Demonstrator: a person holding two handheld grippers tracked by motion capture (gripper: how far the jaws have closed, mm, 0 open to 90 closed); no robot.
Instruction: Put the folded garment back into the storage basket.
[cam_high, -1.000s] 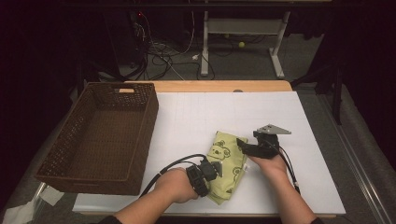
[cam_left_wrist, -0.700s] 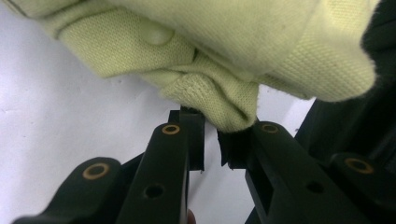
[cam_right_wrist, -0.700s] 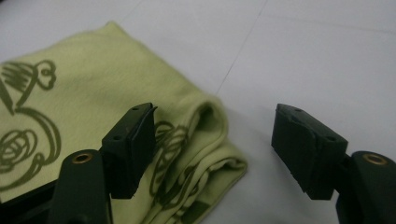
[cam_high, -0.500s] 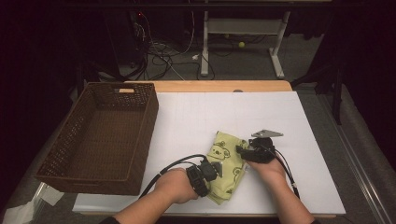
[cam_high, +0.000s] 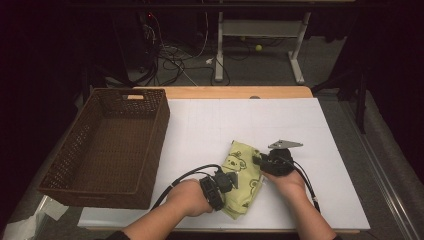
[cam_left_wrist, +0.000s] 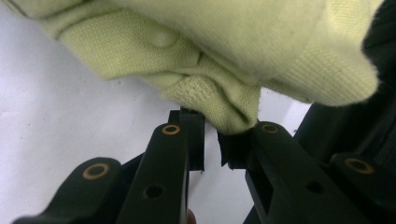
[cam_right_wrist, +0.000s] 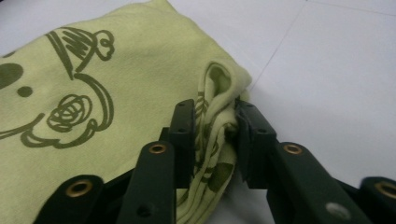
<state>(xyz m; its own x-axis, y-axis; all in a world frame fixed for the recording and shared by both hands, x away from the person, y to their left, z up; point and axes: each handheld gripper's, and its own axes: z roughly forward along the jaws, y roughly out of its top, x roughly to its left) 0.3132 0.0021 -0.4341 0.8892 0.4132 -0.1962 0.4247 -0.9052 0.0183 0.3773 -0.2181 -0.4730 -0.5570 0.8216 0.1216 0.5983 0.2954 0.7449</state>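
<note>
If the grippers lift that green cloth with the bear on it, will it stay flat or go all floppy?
Probably floppy: the green cloth already bunches into soft folds where the right gripper pinches it. It looks thin and light, so the middle would likely sag between the right gripper and the left gripper. It should not slip easily, since both pinch folded fabric.

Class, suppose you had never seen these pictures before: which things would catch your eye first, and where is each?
First, the pale green folded cloth with a dark cartoon print, lying on the white table near its front edge. The left gripper and right gripper each pinch one of its edges; the right jaws have just been closing on a bunched fold. Next, the brown woven wicker basket at the table's left side.
</note>
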